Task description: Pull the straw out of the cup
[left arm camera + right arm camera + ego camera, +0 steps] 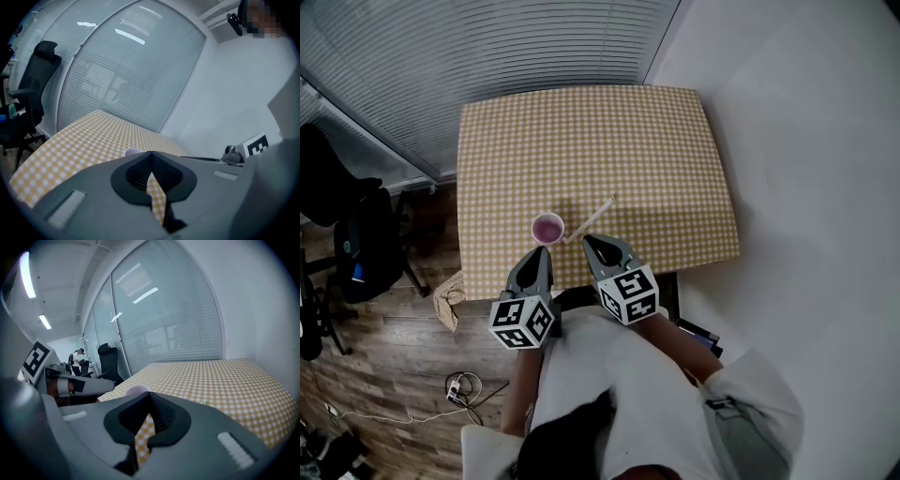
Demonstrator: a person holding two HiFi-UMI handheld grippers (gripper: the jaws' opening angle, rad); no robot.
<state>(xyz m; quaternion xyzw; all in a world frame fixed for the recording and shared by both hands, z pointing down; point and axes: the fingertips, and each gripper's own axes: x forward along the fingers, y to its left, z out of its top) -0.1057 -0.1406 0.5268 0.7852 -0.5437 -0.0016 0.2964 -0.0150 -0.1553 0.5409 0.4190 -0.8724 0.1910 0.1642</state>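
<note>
A small white cup with a pink inside stands near the front edge of the checkered table. The pale straw lies flat on the cloth just right of the cup, outside it. My left gripper is shut and empty, its tip just in front of the cup. My right gripper is also shut with nothing in it, its tip by the straw's near end. The left gripper view shows the cup's rim above the closed jaws. It also shows in the right gripper view.
A black office chair stands on the wood floor left of the table. A cloth and cables lie on the floor near the table's front left corner. Glass walls with blinds run behind the table.
</note>
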